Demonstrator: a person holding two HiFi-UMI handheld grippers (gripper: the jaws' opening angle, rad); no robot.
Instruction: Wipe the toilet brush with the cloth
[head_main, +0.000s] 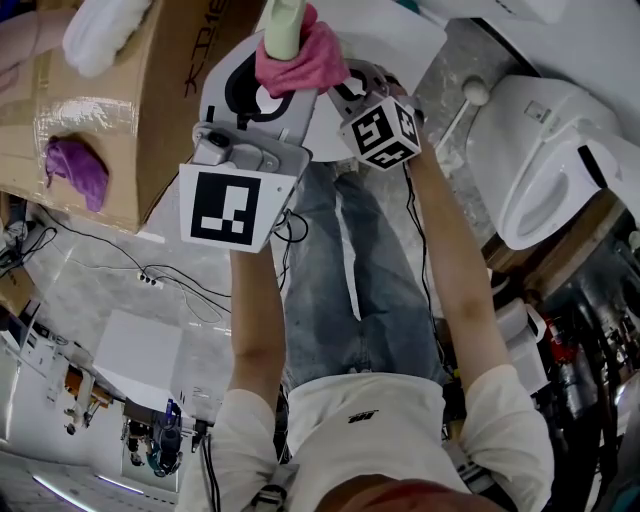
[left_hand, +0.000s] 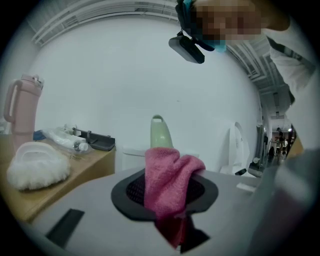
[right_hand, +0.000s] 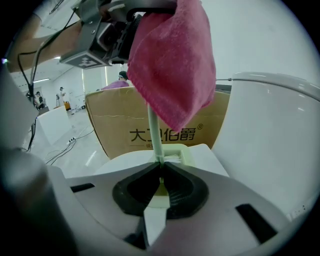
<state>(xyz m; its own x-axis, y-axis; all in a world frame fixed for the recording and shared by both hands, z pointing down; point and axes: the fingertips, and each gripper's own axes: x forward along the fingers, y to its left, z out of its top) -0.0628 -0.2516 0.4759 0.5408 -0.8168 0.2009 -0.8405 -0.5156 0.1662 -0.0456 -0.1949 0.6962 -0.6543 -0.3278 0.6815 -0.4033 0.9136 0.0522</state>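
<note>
Pale marble floor (head_main: 190, 300) underfoot, right gripper (right_hand: 161, 172) clamped tight on the toilet brush (right_hand: 154, 131) low on its thin stem, left gripper (left_hand: 165, 196) pinching the pink cloth (left_hand: 167, 172) round the green handle up top, cardboard box (right_hand: 120, 125) and white toilet (head_main: 540, 150) beyond.

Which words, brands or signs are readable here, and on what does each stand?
"大卫伯爵" with an ® mark: on the cardboard box, right gripper view.
Small line beneath it: too small to read.
Print on the box in the head view: cut off, unclear.
Logo on the shirt: too small to read.
</note>
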